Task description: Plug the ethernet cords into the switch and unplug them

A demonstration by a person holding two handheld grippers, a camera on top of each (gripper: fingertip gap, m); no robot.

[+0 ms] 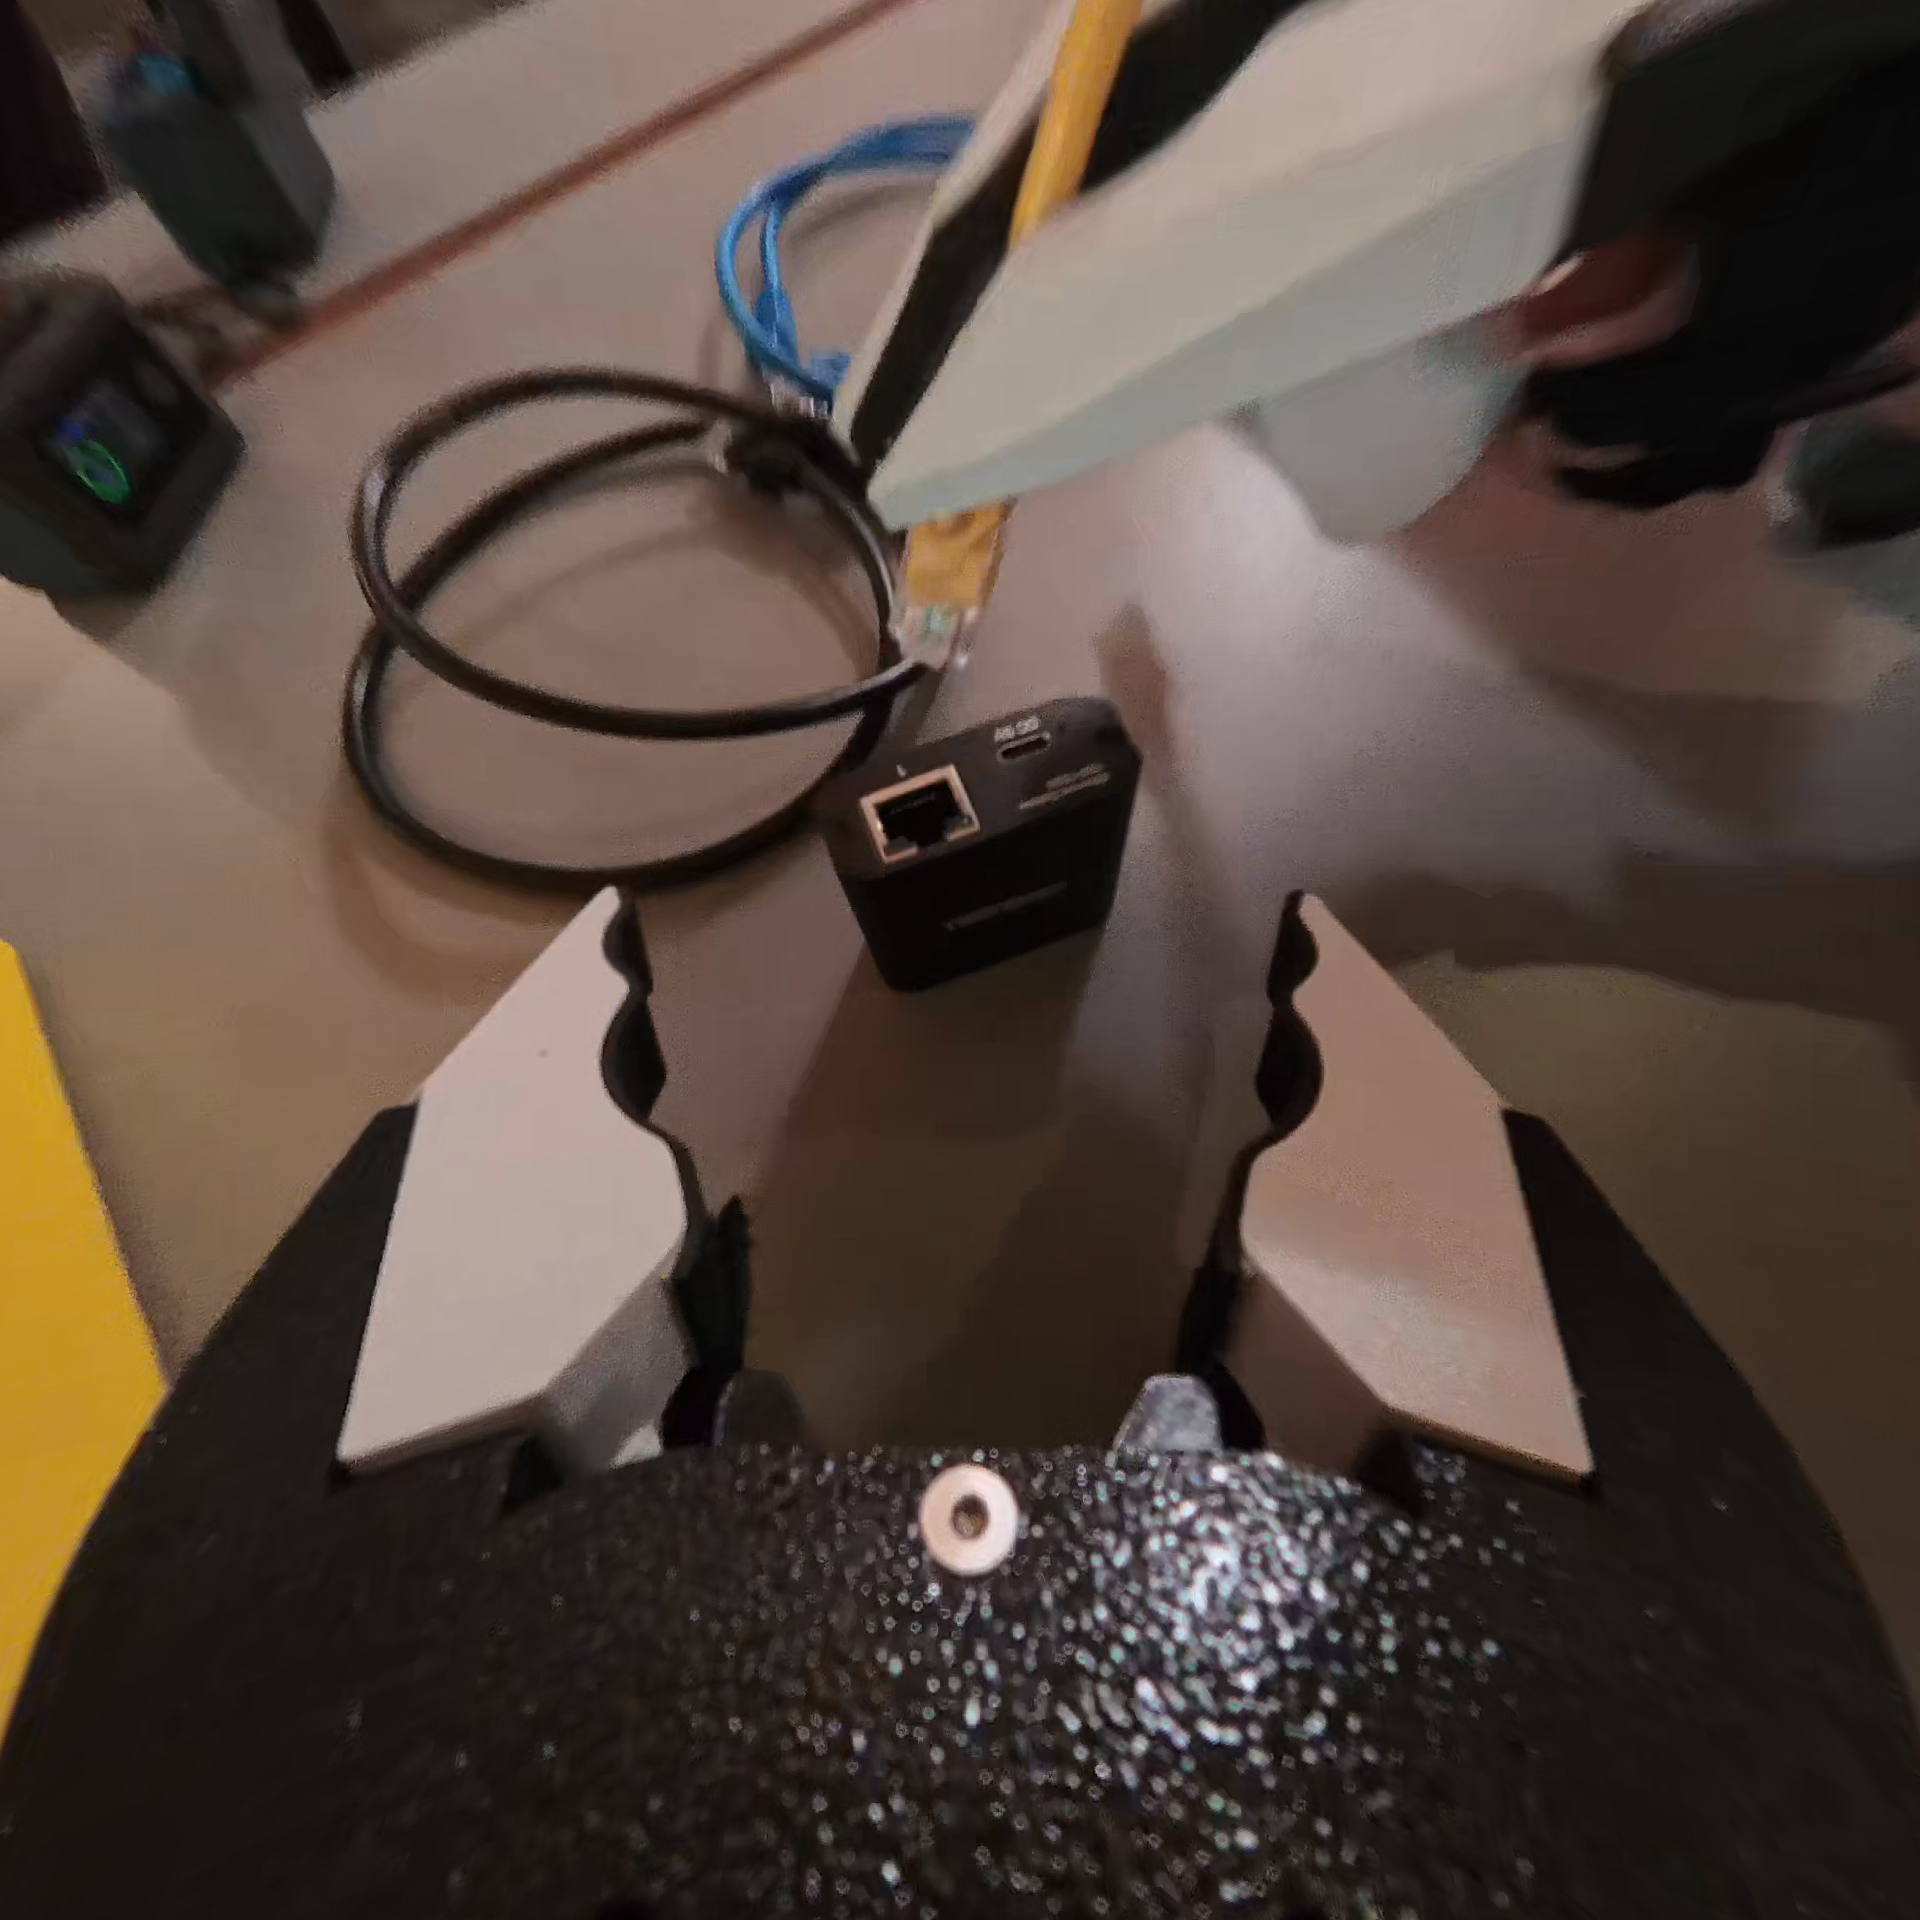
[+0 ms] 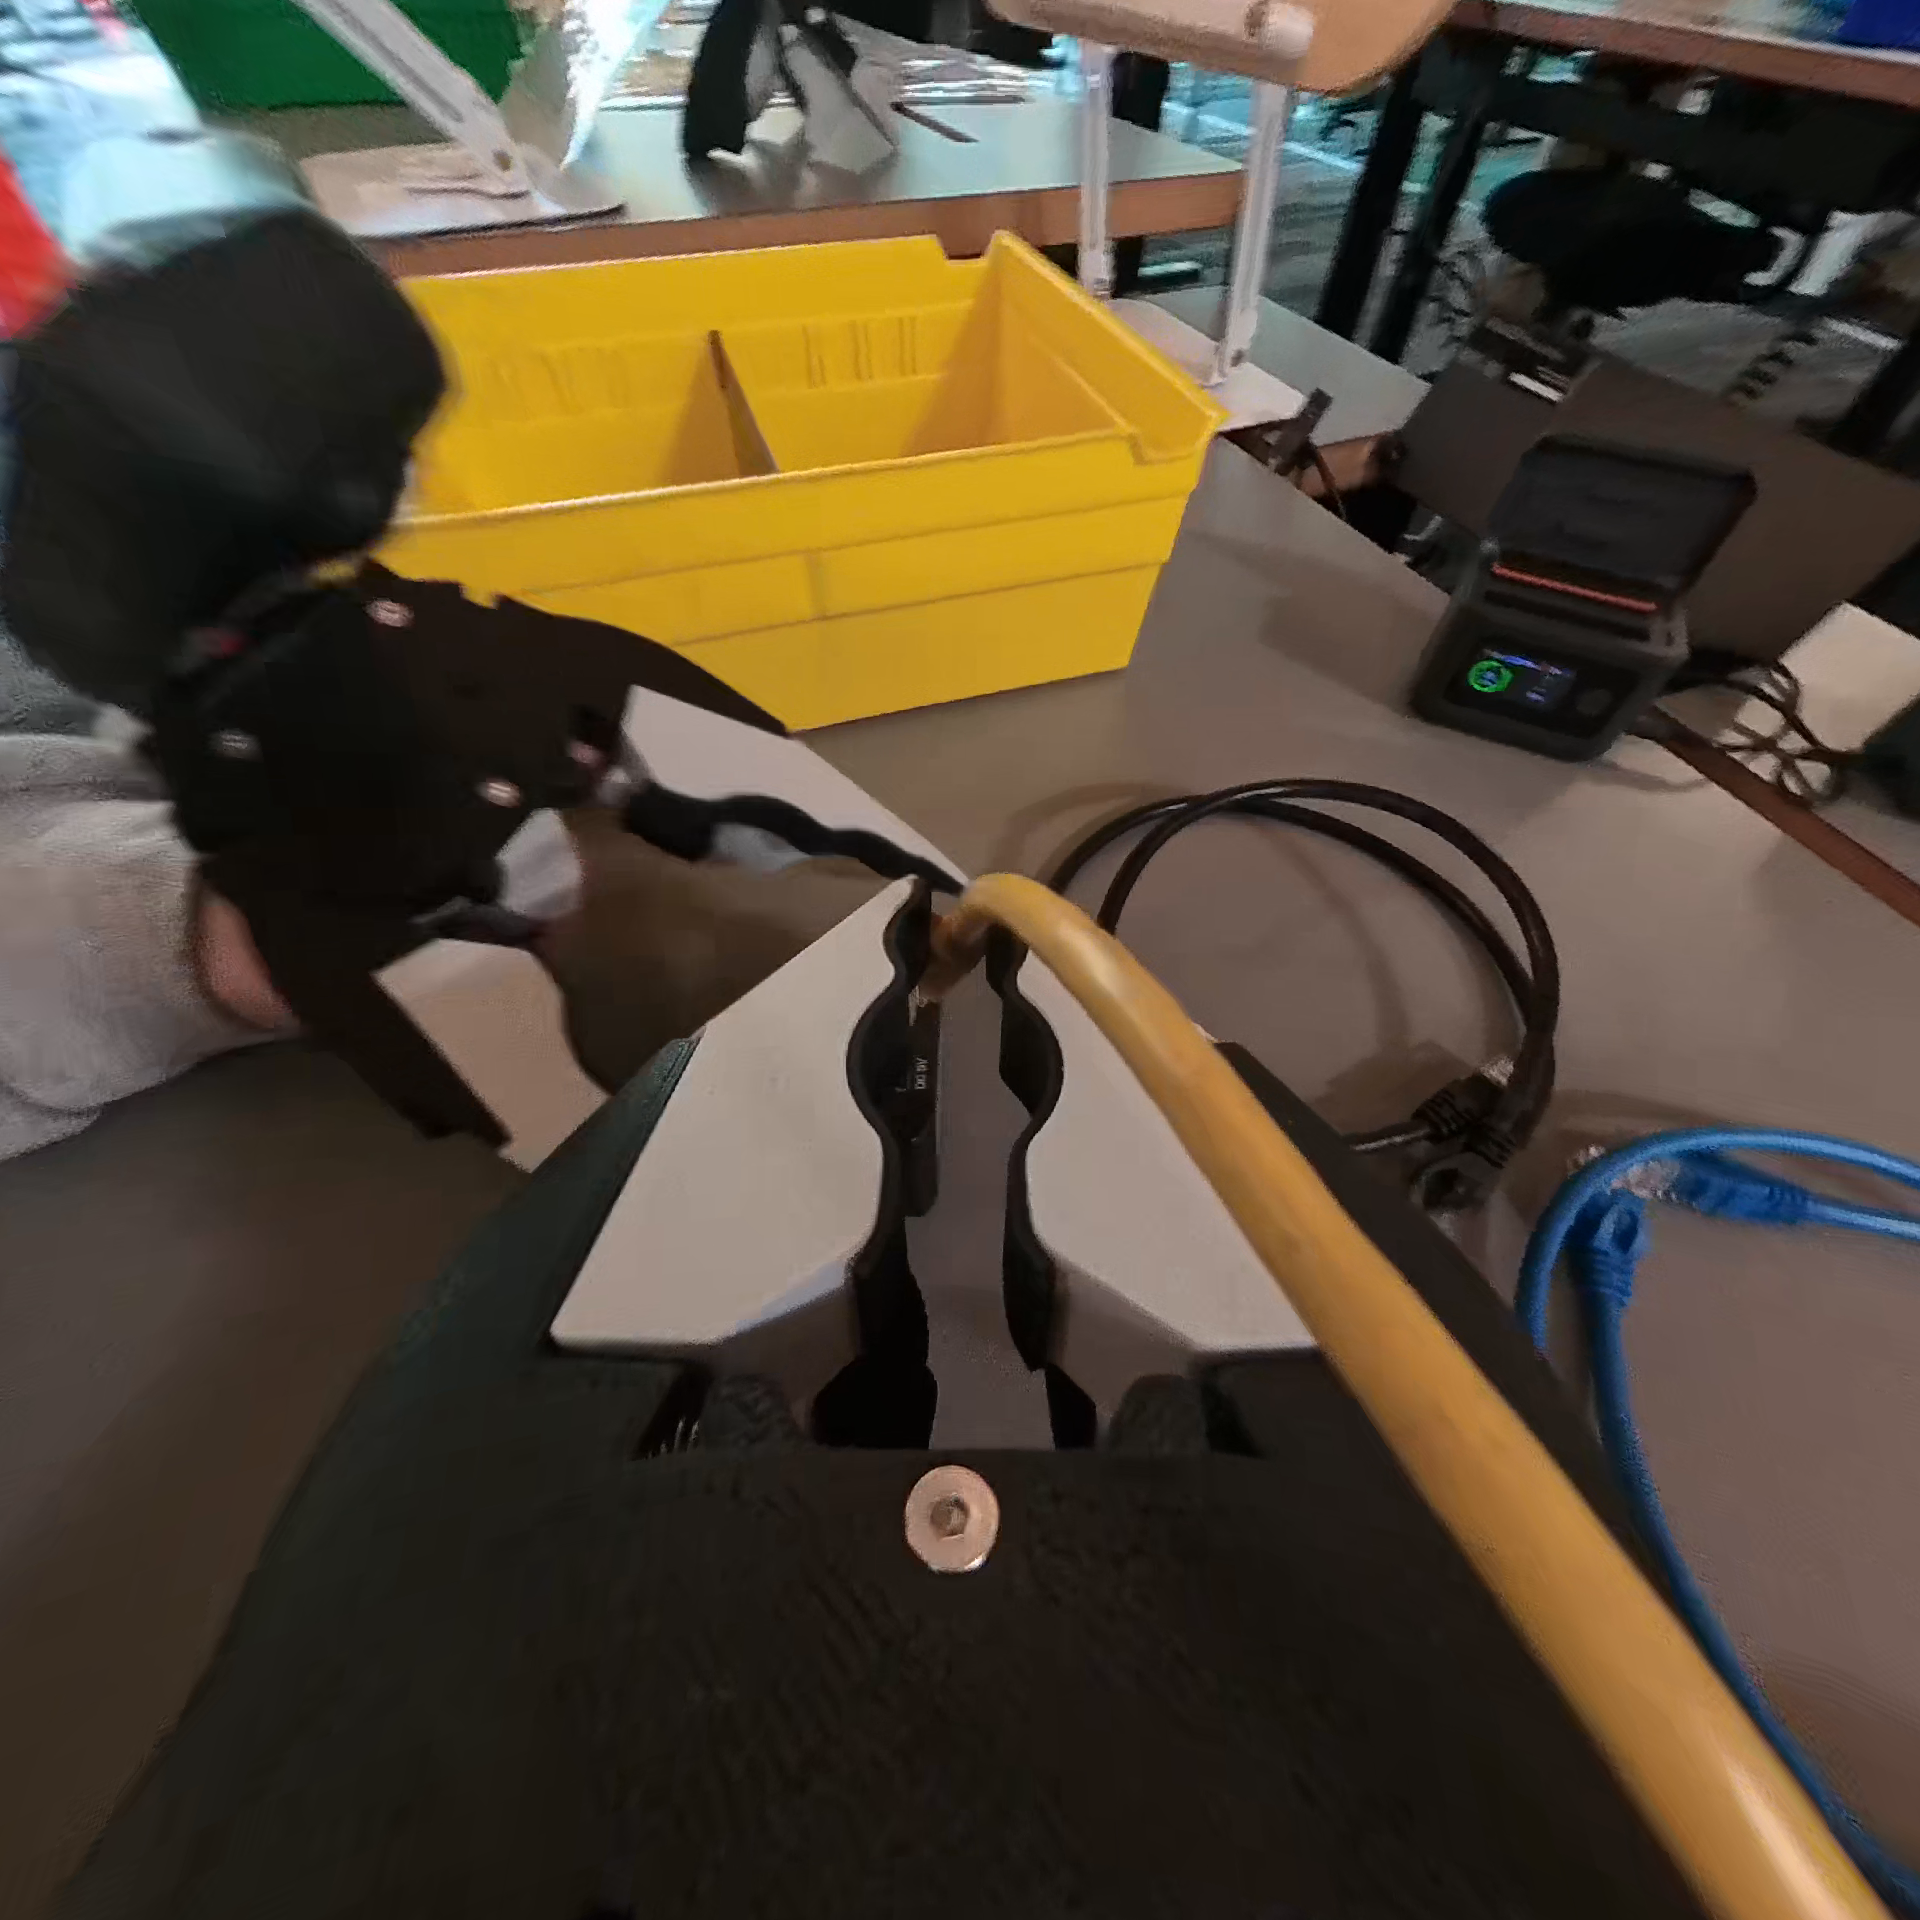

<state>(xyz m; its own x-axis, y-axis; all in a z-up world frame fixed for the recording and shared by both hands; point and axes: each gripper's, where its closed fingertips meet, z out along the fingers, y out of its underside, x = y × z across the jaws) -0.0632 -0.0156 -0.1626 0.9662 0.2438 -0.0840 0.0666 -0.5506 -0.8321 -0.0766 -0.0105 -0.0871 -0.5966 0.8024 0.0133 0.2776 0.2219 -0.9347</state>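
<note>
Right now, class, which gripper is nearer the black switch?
Hard to call. The left gripper, open, sits just before the switch; the right gripper holds the yellow cord's plug just above it.

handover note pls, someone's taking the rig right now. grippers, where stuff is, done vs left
Left gripper: open, empty, just short of the black switch on the table.
Right gripper: shut on the yellow cord near its plug, which hangs just above the switch, not in.
Switch's ethernet port is empty.
Black cord and blue cord lie coiled on the table, loose.
Done: yellow cord picked up.
Left: seat the plug, do the others, then unplug.
</note>
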